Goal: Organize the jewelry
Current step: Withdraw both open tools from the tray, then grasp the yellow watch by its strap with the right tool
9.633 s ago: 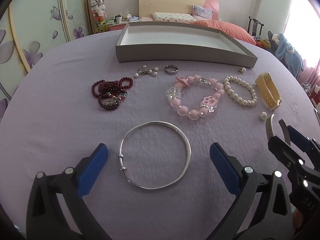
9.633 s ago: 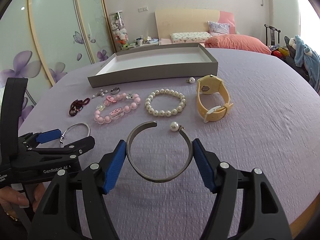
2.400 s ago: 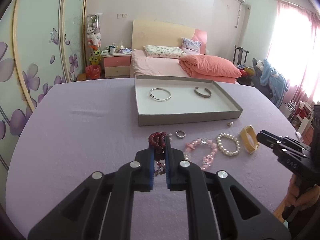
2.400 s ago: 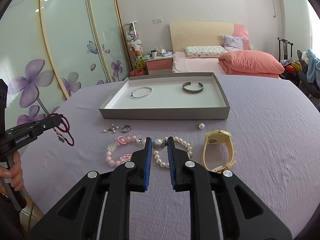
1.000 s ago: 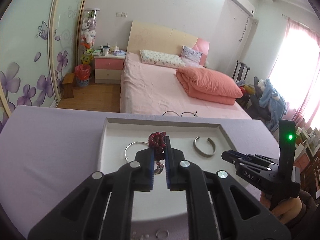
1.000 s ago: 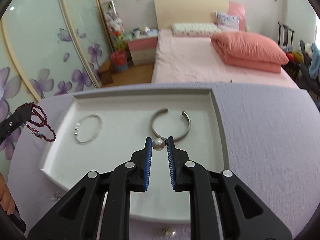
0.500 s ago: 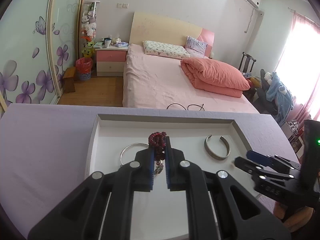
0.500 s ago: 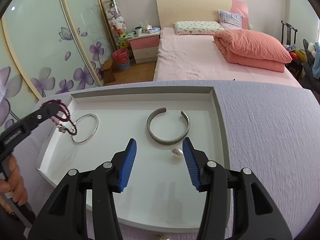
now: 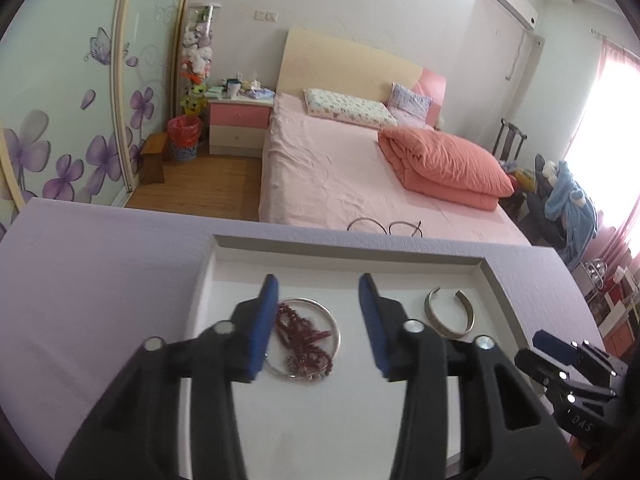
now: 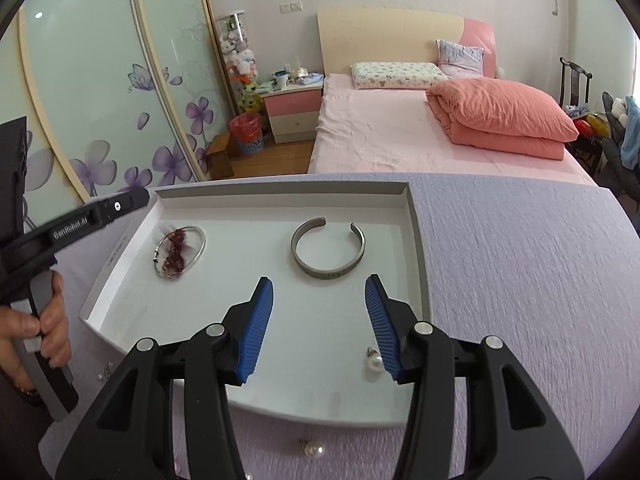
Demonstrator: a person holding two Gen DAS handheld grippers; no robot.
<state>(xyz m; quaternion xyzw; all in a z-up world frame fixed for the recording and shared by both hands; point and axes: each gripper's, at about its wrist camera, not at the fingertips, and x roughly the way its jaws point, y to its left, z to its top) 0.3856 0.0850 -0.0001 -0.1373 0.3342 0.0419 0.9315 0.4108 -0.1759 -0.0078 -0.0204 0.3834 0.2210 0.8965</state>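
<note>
Lying in a loose heap inside the thin silver bangle (image 10: pixel 181 251), the dark red bead bracelet (image 10: pixel 174 254) now rests on the white floor of the tray (image 10: pixel 420 240), at its left side. Half a second ago it hung pinched between the blue pads of the left hand-held gripper (image 9: pixel 316 324); those jaws now stand wide apart with nothing between them, poised directly above the beads. The drop is therefore made.

To the right in the tray sits the open silver cuff (image 10: pixel 328 249), well apart from the bangle. Nearer, at the tray's near right, the pearl earring (image 10: pixel 374 362) lies just beside the inner face of the right pad of the right hand-held gripper (image 10: pixel 319 326). That gripper too is spread wide and empty, having let the pearl go a moment earlier, and it has since drawn back toward the near edge.

Four pieces are thus in the tray, and both tools are free. Judging by this, the delivery step is finished and the next call is to return to the purple worktop (image 10: pixel 520 280) for what remains: a second pearl (image 10: pixel 314 450) shows just outside the tray's near wall, and small pale bits lie near the left wall. The beads overlapping the bangle may count as untidy if separate placement is wanted.
</note>
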